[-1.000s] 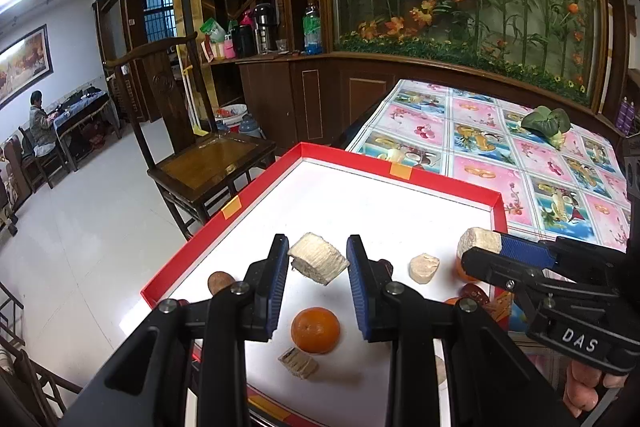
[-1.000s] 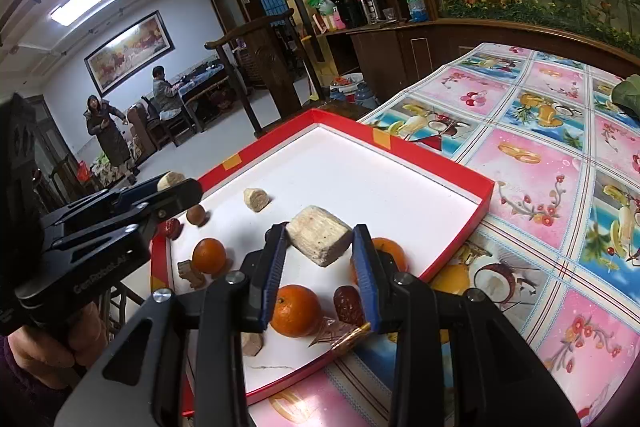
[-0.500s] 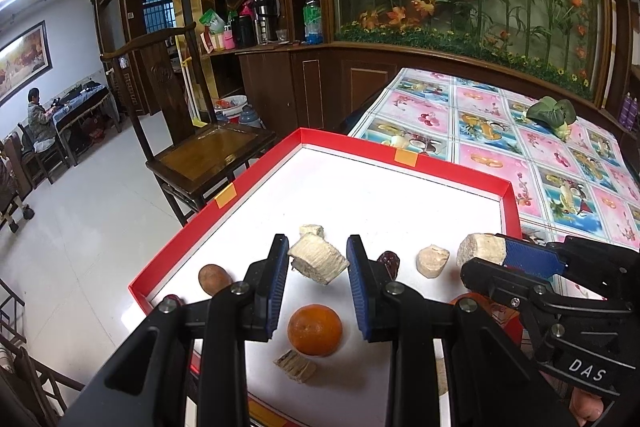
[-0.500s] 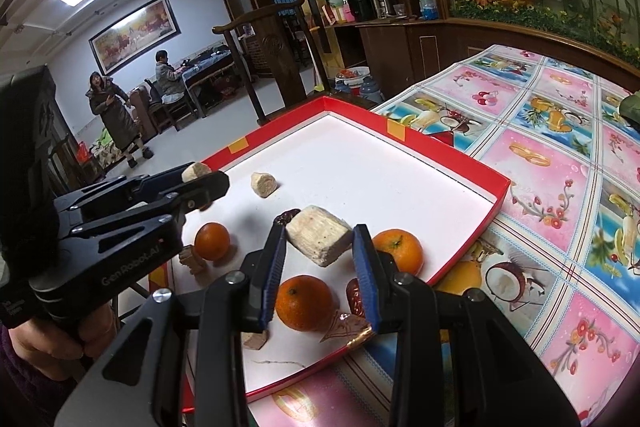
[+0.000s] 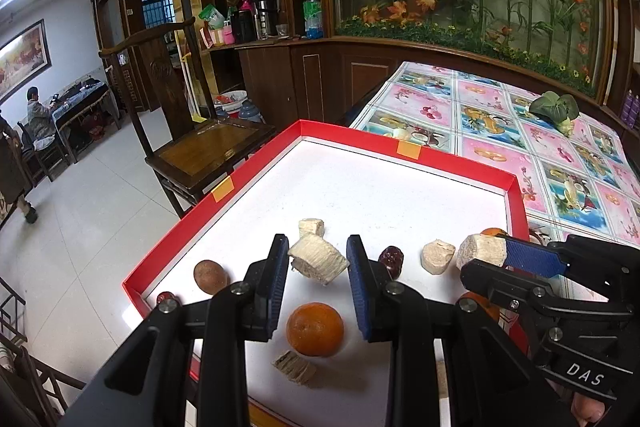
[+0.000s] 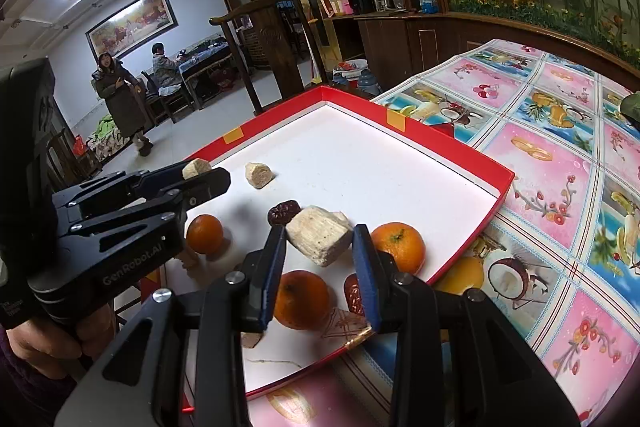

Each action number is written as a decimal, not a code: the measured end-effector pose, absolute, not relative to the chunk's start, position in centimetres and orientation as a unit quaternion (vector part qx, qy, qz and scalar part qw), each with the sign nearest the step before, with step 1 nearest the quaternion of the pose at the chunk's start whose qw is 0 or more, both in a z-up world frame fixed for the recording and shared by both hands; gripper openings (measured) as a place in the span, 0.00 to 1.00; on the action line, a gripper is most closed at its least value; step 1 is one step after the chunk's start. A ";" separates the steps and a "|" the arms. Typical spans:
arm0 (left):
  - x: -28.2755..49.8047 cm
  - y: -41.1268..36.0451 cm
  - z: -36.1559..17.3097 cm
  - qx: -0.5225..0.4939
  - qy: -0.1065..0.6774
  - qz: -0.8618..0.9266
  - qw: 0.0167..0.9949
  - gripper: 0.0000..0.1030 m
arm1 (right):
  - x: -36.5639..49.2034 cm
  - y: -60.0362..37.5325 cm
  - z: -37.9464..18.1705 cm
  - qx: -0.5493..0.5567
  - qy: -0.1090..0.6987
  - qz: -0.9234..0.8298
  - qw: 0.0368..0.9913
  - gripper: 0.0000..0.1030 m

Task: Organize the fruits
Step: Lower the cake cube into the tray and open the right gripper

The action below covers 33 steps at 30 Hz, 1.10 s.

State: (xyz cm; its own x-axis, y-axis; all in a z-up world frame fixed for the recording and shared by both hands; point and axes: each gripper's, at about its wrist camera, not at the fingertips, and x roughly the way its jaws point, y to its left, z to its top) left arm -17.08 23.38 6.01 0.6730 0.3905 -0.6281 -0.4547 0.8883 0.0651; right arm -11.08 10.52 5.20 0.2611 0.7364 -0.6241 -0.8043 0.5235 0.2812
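Left tongs clenching a pale chunk, hovering over the white floor of the red tray. Right tongs gripping a second chunk, hanging above two oranges and a date. Each pair narrowly parted, just chunk-wide. Left hand wrapping its handle, low at the tray's near edge. Resting on a counter wearing a fruit-print cloth. Standing beyond, a wooden chair.
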 end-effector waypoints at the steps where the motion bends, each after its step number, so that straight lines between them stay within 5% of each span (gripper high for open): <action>1: -17.1 23.4 6.0 -0.048 0.331 0.231 0.914 0.28 | -11.1 10.5 5.2 -0.047 0.365 0.486 0.793 0.35; 33: -16.8 23.3 5.9 -0.044 0.334 0.232 0.913 0.28 | -11.3 10.6 5.5 -0.051 0.357 0.489 0.794 0.36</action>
State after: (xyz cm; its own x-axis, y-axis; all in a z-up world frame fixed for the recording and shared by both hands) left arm -16.83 23.32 5.89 0.6697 0.3946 -0.6291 -0.4527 0.8885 0.0754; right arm -11.33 10.65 5.52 0.2671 0.7404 -0.6168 -0.8132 0.5166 0.2680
